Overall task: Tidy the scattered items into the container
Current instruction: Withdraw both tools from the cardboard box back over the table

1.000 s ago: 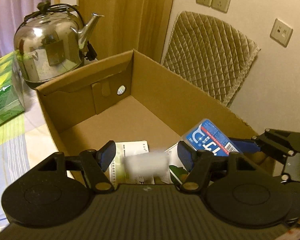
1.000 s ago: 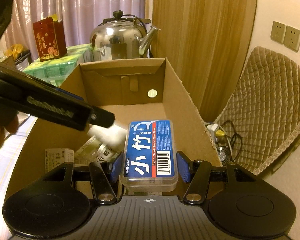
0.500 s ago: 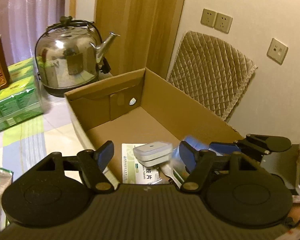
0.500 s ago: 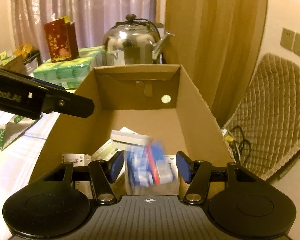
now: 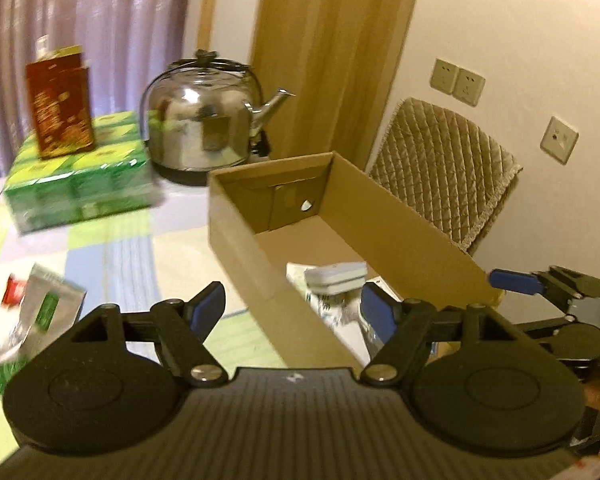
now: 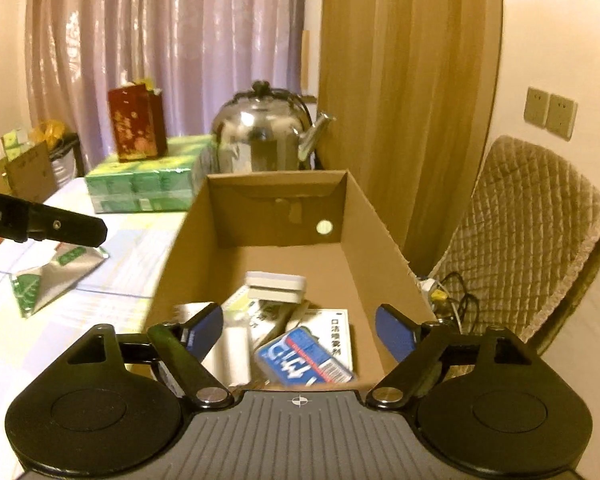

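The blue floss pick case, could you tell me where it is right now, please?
In the right wrist view, the blue floss pick case lies tilted inside the cardboard box, at its near end, on a white leaflet.

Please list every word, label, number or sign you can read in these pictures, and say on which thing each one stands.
"et.AI": the end of a longer word cut off by the frame edge, on the left gripper seen in the right wrist view.
Blue case in the cardboard box: large white characters, blurred.
White leaflet: Chinese print, too small.
Red box, green packs, foil pouch: unreadable.
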Demonstrator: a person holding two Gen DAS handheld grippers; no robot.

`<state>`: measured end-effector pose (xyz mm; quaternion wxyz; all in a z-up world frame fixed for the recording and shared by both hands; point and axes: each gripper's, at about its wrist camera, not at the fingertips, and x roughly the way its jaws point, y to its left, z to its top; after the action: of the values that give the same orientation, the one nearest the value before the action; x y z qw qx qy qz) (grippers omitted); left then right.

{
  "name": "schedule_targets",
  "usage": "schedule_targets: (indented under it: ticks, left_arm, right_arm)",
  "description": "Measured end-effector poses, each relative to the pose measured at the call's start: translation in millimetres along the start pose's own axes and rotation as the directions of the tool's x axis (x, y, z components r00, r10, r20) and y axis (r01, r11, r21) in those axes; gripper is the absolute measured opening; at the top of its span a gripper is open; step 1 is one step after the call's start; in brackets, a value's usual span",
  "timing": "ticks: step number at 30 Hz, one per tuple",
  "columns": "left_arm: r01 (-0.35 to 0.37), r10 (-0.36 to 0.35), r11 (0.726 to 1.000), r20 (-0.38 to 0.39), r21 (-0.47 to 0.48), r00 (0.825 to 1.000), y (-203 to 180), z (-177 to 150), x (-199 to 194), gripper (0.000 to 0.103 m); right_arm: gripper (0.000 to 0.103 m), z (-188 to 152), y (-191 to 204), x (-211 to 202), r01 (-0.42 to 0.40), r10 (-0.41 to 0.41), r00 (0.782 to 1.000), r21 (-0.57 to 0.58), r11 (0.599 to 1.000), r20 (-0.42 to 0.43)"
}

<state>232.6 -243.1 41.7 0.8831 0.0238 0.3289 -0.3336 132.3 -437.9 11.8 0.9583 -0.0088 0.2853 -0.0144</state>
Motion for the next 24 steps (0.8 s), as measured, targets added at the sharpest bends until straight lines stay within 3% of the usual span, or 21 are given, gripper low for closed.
schedule_targets:
  ticks: [12, 24]
  left_arm:
    - [-0.126, 0.125, 0.991, -0.02, -0.037, 0.992, 24, -63, -86, 0.079]
    - [-0.274, 0.268, 0.959, -0.082, -0.077, 0.96, 60, -126, -142, 0.092]
  right_arm:
    - [0.091, -22, 57, -74, -0.08, 0.08, 0.996, 0.001, 0.997, 0.038]
    - [0.098, -43, 116, -87, -0.19, 0.19, 0.982, -0.05, 0.98, -0.016]
